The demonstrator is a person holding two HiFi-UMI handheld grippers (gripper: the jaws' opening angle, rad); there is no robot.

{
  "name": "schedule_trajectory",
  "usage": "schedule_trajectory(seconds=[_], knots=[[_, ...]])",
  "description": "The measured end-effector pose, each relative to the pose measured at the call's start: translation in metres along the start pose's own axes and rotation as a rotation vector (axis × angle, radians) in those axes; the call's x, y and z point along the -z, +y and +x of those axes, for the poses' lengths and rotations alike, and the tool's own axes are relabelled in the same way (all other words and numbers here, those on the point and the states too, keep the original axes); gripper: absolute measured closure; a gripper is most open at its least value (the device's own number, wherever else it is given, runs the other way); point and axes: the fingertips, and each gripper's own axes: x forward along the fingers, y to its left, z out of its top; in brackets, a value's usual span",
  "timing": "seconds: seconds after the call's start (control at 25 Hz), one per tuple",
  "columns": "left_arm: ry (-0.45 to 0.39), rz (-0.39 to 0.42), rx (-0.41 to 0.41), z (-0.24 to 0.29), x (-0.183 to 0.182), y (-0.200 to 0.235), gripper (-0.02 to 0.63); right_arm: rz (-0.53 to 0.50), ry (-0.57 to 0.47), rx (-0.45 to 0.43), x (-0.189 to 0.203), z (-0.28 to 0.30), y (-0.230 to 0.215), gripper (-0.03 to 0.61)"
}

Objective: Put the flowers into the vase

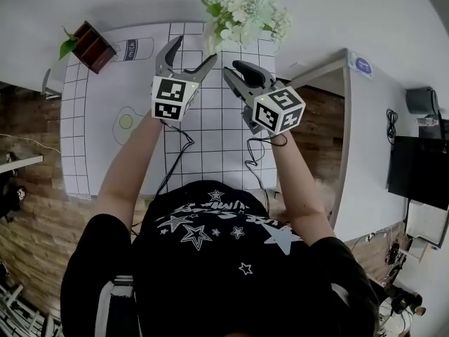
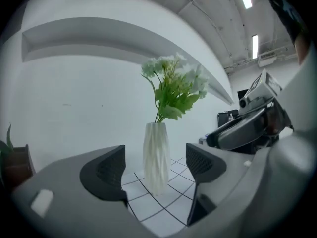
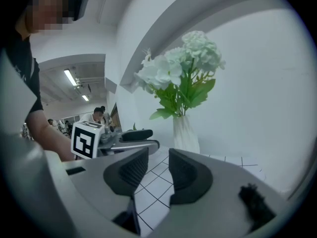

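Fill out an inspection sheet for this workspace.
Surface: white gridded mat.
Job's things: flowers already standing in white vase, upright on mat.
Clutter: potted plant at mat's far left corner.
Tools: left tool open, empty; right tool narrowly open, empty.
Cables: black cables trailing from both tools over mat.
Surroundings: wooden floor, dark monitor at right.

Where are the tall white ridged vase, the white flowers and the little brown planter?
tall white ridged vase (image 2: 156,157), left gripper view, middle of its body.
white flowers (image 3: 200,48), right gripper view, on the blossoms.
little brown planter (image 1: 95,48), head view, middle of the box.
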Motion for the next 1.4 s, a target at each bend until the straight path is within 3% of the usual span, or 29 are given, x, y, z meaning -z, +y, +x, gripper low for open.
schedule_trajectory(seconds=[0.08, 0.16, 0.32, 0.64, 0.88, 1.04, 1.2, 1.4], knots=[[-0.01, -0.051, 0.008, -0.03, -0.004, 0.005, 0.281, -0.002, -0.005, 0.008, 0.0, 0.006, 0.013, 0.442], [-0.027, -0.08, 0.001, -0.059, -0.007, 0.013, 0.318, 0.003, -0.011, 0.003, -0.001, 0.011, 0.029, 0.442], [-0.054, -0.075, -0.014, -0.108, -0.014, 0.029, 0.399, 0.004, -0.03, 0.007, -0.003, 0.014, 0.062, 0.442], [-0.127, -0.138, -0.074, -0.193, -0.03, 0.064, 0.592, 0.022, -0.069, 0.022, -0.005, 0.02, 0.122, 0.442], [-0.156, -0.199, -0.066, -0.25, -0.032, 0.087, 0.604, 0.022, -0.096, 0.033, -0.004, 0.035, 0.17, 0.446], [-0.153, -0.193, 0.019, -0.274, -0.037, 0.09, 0.604, 0.048, -0.181, 0.037, -0.011, 0.038, 0.197, 0.447], [-0.157, -0.174, 0.105, -0.288, -0.041, 0.085, 0.604, 0.086, -0.209, 0.103, -0.006, 0.029, 0.208, 0.46], [-0.148, -0.194, 0.187, -0.297, -0.035, 0.066, 0.604, 0.116, -0.28, 0.163, -0.006, -0.001, 0.224, 0.521]])
